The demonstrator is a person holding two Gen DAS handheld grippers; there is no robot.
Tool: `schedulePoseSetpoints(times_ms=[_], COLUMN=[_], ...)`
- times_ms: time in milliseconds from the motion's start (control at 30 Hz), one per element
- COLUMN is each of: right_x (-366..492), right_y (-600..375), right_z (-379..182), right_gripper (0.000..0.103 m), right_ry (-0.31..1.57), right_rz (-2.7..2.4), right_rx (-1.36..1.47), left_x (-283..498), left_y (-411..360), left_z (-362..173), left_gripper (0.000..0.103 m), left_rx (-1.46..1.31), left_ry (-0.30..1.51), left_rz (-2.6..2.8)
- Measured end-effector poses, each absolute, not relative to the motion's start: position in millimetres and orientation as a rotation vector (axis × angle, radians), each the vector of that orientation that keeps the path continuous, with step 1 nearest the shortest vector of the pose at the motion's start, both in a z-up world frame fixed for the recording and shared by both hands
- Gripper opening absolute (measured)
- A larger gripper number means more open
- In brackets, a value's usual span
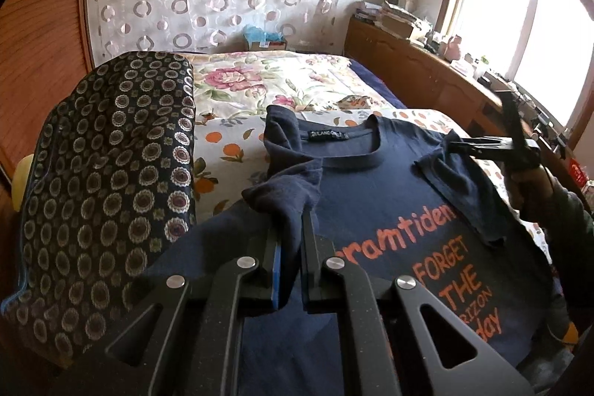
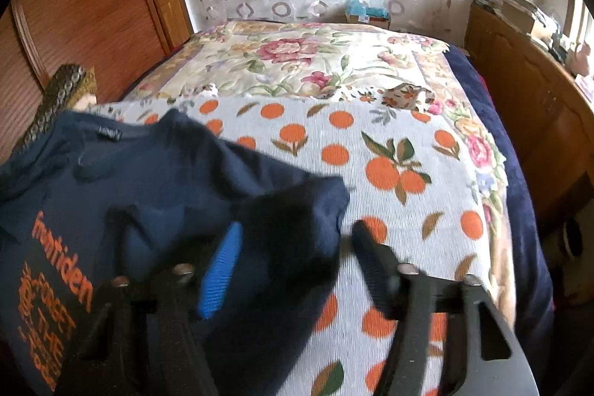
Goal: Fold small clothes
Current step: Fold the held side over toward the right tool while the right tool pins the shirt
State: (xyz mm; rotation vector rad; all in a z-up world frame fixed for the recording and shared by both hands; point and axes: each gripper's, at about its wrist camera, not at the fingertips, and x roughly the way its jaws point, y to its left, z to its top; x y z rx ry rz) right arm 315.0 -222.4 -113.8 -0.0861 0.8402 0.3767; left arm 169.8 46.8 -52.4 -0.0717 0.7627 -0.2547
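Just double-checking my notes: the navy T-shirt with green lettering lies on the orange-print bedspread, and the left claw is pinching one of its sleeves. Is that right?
Not quite: the lettering on the navy T-shirt is orange, not green, as the left wrist view shows. The rest holds: the shirt lies on the orange-print bedspread, and the left claw is pinching one of its sleeves.

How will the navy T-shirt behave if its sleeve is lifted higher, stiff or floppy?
Probably floppy: the navy T-shirt already bunches and droops where the left hand-held gripper pinches its sleeve. It likely weighs little, since thin folds hang softly. It may drag over the orange-print bedsheet rather than slide freely.
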Motion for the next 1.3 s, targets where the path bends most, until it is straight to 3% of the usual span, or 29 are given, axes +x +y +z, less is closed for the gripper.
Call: schedulePoseSetpoints(times_ms=[67, 133, 500, 733, 1067, 1300], right_x=[316.3, 312.0, 199.7, 116.0, 16.7, -18.2], right_y=[-218.2, -212.6, -232.5, -254.1, -292.1, -316.9], right_z=[-114.5, -114.4, -58.5, -62.1, -94.6, -100.8], right_gripper=[0.024, 0.008, 0.006, 0.006, 0.006, 0.005], right_ry=[0.838, 0.829, 0.558, 0.485, 0.542, 0.615], right_rz=[0.380, 0.384, 0.428, 0.443, 0.435, 0.416], right_rx=[-0.086, -0.109, -0.098, -0.090, 0.013, 0.017], left_x=[161.7, 152.6, 90.5, 43.4, -34.9, -46.6], left_y=[46.6, 46.4, 56.0, 68.3, 89.8, 89.9], left_z=[-49.4, -46.8, -29.3, -24.7, -45.7, -48.7], left_gripper=[0.008, 0.008, 0.008, 0.008, 0.008, 0.008], left_rx=[-0.081, -0.086, -0.097, -0.098, -0.148, -0.146], left_ry=[0.749, 0.736, 0.654, 0.614, 0.628, 0.651], left_rz=[-0.258, -0.260, -0.243, -0.217, -0.173, -0.161])
